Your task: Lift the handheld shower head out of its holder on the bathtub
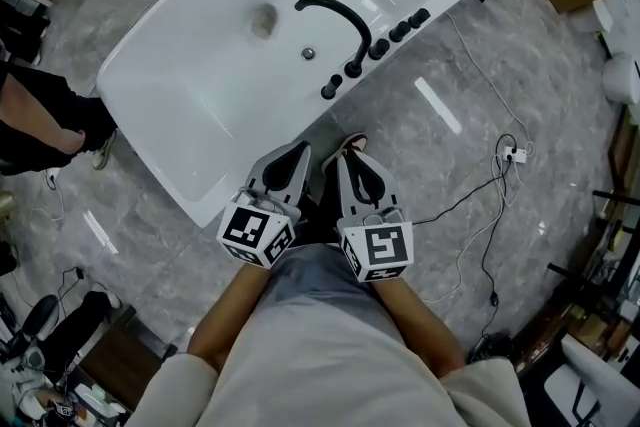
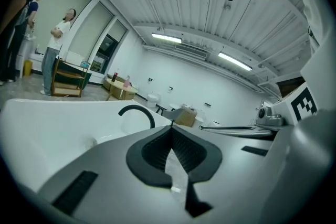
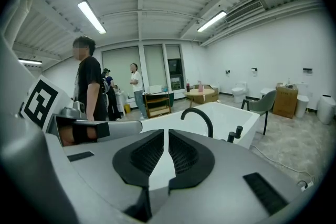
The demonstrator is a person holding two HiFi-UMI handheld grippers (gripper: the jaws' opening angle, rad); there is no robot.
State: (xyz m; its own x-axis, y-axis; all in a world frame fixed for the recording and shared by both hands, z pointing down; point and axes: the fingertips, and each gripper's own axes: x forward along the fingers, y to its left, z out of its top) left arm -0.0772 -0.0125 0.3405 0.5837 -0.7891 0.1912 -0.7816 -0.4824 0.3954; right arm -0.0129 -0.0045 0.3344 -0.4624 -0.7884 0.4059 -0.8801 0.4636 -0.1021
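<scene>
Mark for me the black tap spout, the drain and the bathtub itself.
black tap spout (image 1: 345,12), head view, top of its arc
drain (image 1: 308,53), head view, its metal centre
bathtub (image 1: 165,150), head view, bare rim at its left end

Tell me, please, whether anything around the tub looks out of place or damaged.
Nothing looks spilled or damaged, and the tub is empty. Only a loose cable snaking over the floor to its right seems untidy, perhaps a trip risk.
</scene>
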